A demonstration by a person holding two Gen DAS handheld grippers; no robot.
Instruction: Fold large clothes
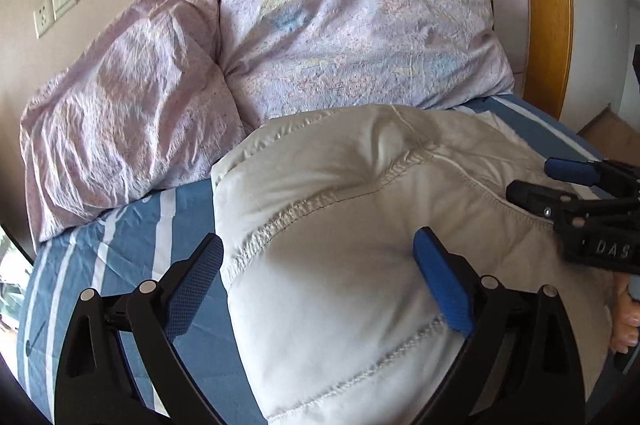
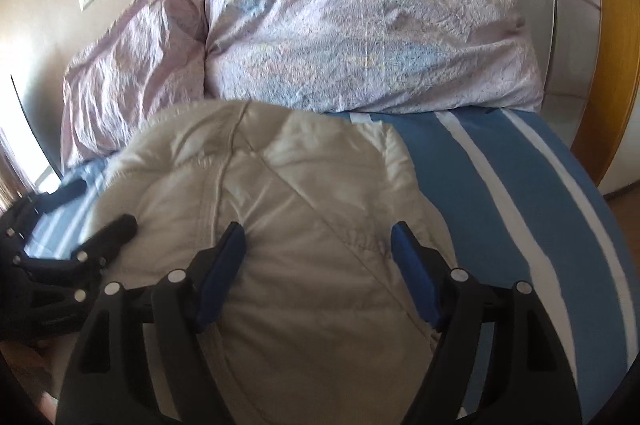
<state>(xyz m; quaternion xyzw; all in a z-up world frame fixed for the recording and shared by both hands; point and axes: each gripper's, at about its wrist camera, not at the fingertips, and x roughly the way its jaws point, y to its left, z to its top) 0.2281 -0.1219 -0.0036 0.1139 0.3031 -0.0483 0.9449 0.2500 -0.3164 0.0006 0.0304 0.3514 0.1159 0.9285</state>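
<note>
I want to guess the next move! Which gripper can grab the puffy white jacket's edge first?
Probably left: the open left gripper straddles the white jacket at its stitched edge. The right gripper is open over the middle.

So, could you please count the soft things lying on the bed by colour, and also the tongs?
Cream-white padded garment: 1
Lilac patterned duvet bundles: 2
Blue and white striped sheet: 1
Tongs, both open: left tongs, right tongs: 2
Total: 6
</note>
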